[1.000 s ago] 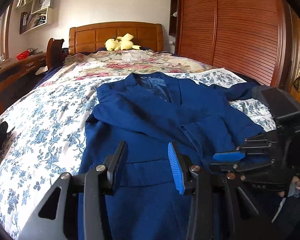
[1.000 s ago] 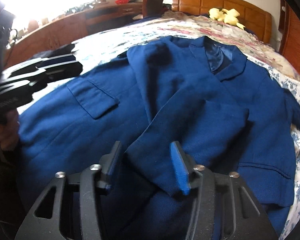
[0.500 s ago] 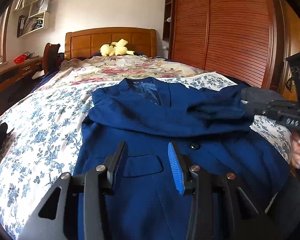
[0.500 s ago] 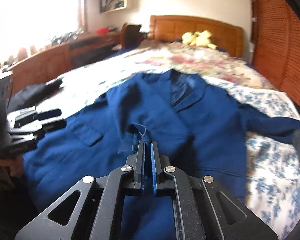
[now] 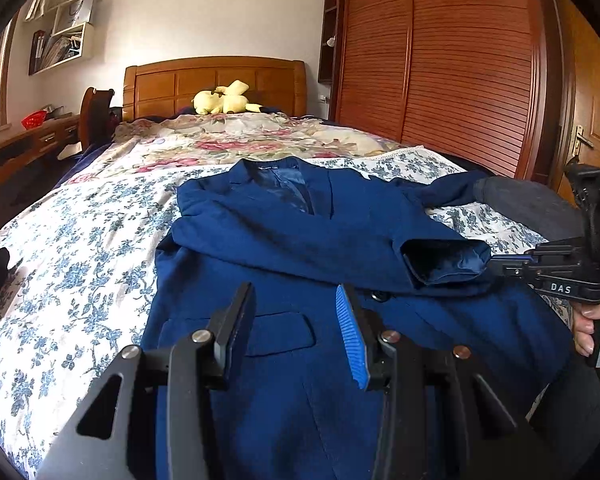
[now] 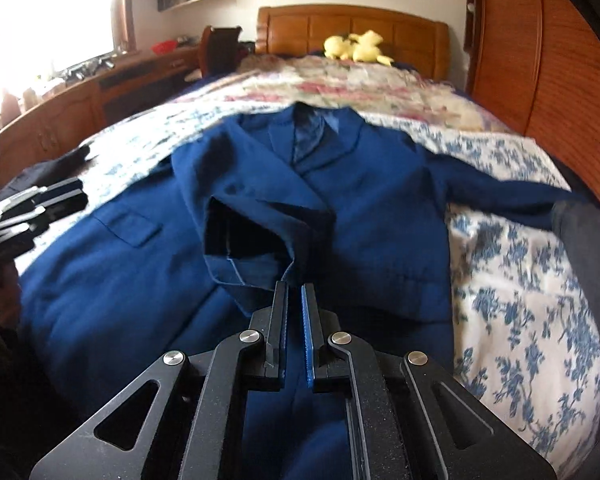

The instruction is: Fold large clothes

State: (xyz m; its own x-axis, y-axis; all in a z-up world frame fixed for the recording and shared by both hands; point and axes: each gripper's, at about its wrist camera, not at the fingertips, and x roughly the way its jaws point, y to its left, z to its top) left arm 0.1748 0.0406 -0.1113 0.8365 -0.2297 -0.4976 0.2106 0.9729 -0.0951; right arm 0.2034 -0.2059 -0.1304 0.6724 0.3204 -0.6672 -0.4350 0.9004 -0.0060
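Left wrist view: shows a wide bed (image 5: 80, 240) under a white sheet printed with small blue flowers, slightly rumpled. Toward the head of the bed, a quilt (image 5: 240, 136) in faded pink roses; behind it a panelled headboard (image 5: 216, 80) of orange-brown wood, with a soft yellow plush toy (image 5: 224, 98) slumped against it. Right of the bed, a tall wardrobe (image 5: 440, 60) with ribbed reddish slats. Left of the bed, a long wooden desk (image 5: 28, 136), a curved chair back (image 5: 96, 108) and white wall shelves (image 5: 60, 32) crammed with papers. From the right wrist, glare from a window (image 6: 52, 12) above that side.

Across the foot half of the bed lies the jacket (image 5: 300, 240), face up, collar toward the headboard: deep blue, matte woven cloth, shinier lining at the neck, a flapped pocket (image 5: 280, 332) and a dark button (image 5: 376, 295). One sleeve folded across the chest, its cuff (image 5: 444, 260) gaping as a dark oval.

Left gripper (image 5: 294, 292) hovers above the pocket, fingers moderately apart, nothing between them. Right gripper (image 6: 294, 286), gripped by a hand (image 5: 592, 328) off the bed's right edge, has its fingers pinched together on the rim of the cuff (image 6: 248, 240).
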